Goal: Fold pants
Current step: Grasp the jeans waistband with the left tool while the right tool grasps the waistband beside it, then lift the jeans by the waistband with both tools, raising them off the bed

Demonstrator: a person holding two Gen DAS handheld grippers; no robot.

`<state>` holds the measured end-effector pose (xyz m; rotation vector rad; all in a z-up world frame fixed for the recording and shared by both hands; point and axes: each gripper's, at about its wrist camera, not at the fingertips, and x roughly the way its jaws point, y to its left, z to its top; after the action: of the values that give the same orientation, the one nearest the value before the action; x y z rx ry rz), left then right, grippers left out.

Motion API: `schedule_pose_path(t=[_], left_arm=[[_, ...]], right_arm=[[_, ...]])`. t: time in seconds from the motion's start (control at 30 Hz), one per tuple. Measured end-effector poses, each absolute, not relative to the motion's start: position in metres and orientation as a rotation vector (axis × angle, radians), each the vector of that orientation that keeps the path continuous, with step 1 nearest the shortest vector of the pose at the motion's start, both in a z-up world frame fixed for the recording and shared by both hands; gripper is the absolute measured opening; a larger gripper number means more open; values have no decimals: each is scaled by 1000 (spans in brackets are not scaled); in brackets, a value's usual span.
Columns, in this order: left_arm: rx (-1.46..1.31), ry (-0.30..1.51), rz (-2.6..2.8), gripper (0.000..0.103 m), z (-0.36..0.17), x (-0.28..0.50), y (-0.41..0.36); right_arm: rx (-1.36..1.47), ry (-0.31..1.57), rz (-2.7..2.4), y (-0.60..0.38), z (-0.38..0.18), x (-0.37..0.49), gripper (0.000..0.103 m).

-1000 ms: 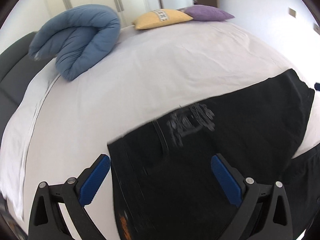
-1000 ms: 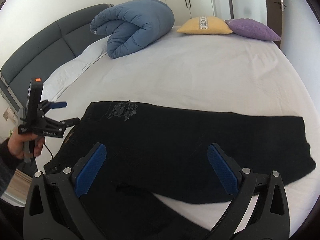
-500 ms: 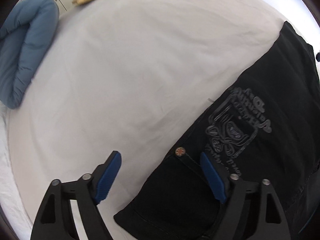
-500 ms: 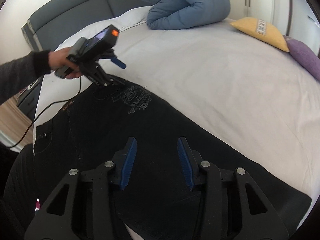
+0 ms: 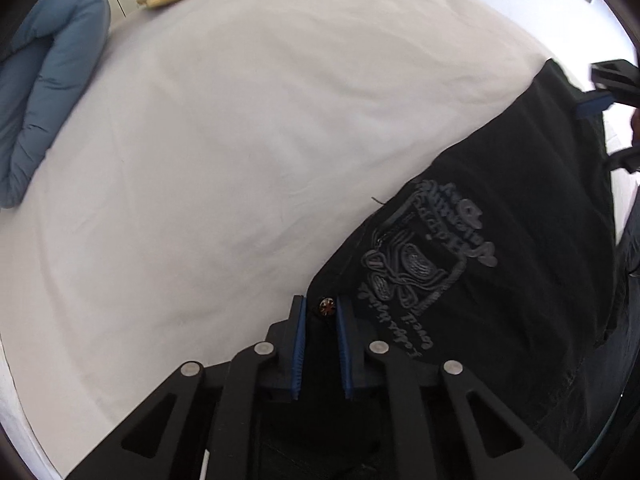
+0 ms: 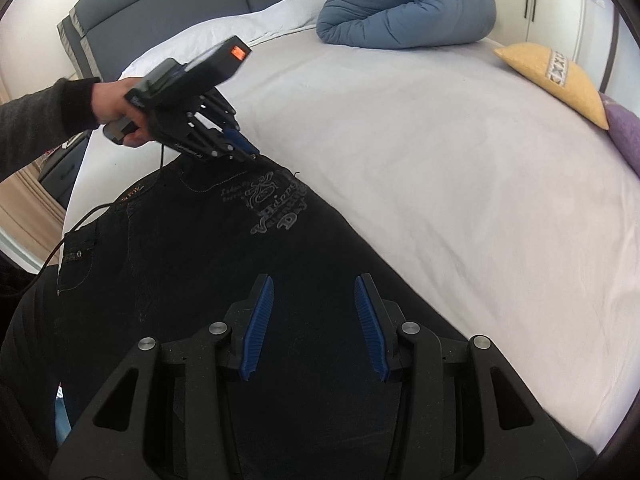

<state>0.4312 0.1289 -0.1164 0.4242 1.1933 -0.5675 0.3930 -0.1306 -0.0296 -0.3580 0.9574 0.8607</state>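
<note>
Black pants point(image 5: 500, 248) with a grey embroidered emblem point(image 5: 424, 264) lie flat on the white bed sheet point(image 5: 248, 128). My left gripper point(image 5: 321, 308) is shut on the pants' waistband corner, beside a metal button point(image 5: 326, 306). In the right wrist view the left gripper point(image 6: 244, 148) pinches that far corner of the pants point(image 6: 224, 264), near the emblem point(image 6: 276, 204). My right gripper point(image 6: 314, 304) is partly open, over the middle of the pants, holding nothing. It shows in the left wrist view point(image 5: 600, 96) at the leg end.
A rolled blue duvet point(image 6: 404, 4) lies at the far side of the bed. A yellow pillow point(image 6: 556, 76) and a purple pillow point(image 6: 626, 132) lie at the right. A grey headboard point(image 6: 160, 12) runs behind. A cable point(image 6: 80, 224) trails from the left gripper.
My left gripper closed from open onto the waistband corner by the button. My right gripper opened slightly wider and stayed over the pants.
</note>
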Motion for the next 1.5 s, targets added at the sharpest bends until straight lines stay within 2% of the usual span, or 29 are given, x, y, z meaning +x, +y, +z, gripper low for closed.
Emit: schedule_pose_path(t=[0.2, 0.53, 0.57, 0.67, 0.7, 0.77, 0.87, 1.03, 1.23, 1.33, 1.5], left_arm=[[459, 1037, -601, 15, -76, 371, 130], [478, 972, -634, 15, -57, 331, 139], [485, 970, -632, 15, -58, 328, 138], [479, 972, -635, 15, -57, 332, 142], [475, 972, -638, 15, -57, 331, 142], [477, 971, -639, 15, -58, 343, 146], [479, 968, -642, 15, -58, 343, 148], [513, 950, -677, 15, -52, 327, 144], [689, 910, -743, 15, -64, 265, 114], [705, 913, -764, 15, -71, 239, 109], [723, 942, -747, 15, -93, 210, 110]], right_arm=[[-457, 941, 899, -94, -27, 399, 41], [-637, 988, 938, -42, -46, 399, 41], [-634, 995, 941, -40, -47, 400, 39], [-656, 988, 936, -28, -48, 399, 15], [-666, 979, 935, -28, -47, 395, 11], [-714, 951, 925, -22, -44, 388, 6], [-779, 920, 936, -15, -36, 378, 4], [-1162, 804, 966, -5, -43, 304, 2], [-1746, 498, 916, -4, -73, 205, 2], [-1896, 399, 932, -7, -87, 163, 2], [-1938, 371, 968, 0, -106, 120, 2]])
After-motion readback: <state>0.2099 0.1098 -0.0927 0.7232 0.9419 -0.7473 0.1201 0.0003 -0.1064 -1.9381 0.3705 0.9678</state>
